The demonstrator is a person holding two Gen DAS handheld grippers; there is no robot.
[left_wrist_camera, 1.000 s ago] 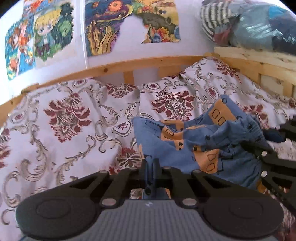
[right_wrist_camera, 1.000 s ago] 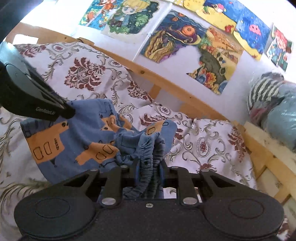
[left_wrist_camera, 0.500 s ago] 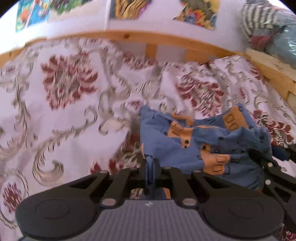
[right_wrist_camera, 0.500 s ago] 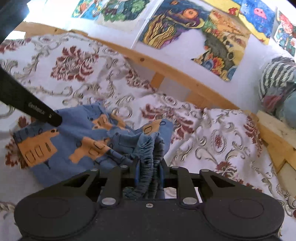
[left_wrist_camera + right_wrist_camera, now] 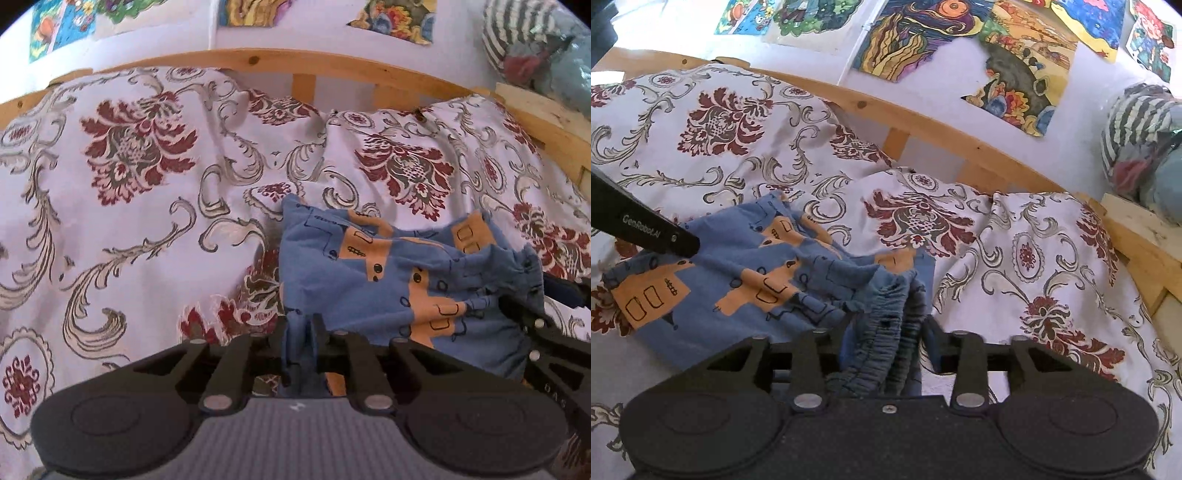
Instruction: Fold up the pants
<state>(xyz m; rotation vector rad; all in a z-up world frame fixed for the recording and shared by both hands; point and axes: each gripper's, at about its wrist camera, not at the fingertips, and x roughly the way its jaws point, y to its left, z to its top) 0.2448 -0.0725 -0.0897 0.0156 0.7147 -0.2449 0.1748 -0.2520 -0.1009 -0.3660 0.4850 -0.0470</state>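
Observation:
Small blue pants (image 5: 373, 280) with orange patches lie bunched on the floral bedspread (image 5: 140, 206). My left gripper (image 5: 301, 328) is shut on a thin blue edge of the pants at their left side. My right gripper (image 5: 882, 332) is shut on the gathered elastic waistband (image 5: 886, 314), with the rest of the pants (image 5: 738, 284) spread to its left. The right gripper's black body (image 5: 546, 339) enters the left wrist view at the right edge, and the left gripper's finger (image 5: 639, 225) crosses the right wrist view at the left.
A wooden bed rail (image 5: 303, 62) runs along the far side of the bed, below a white wall with colourful drawings (image 5: 964, 40). A pile of striped and teal bedding (image 5: 1145, 147) rests on a wooden ledge at the right.
Both grippers have tilted downward and come lower toward the bed, still holding the pants. The pants now lie flatter on the bedspread, and less of the wall shows.

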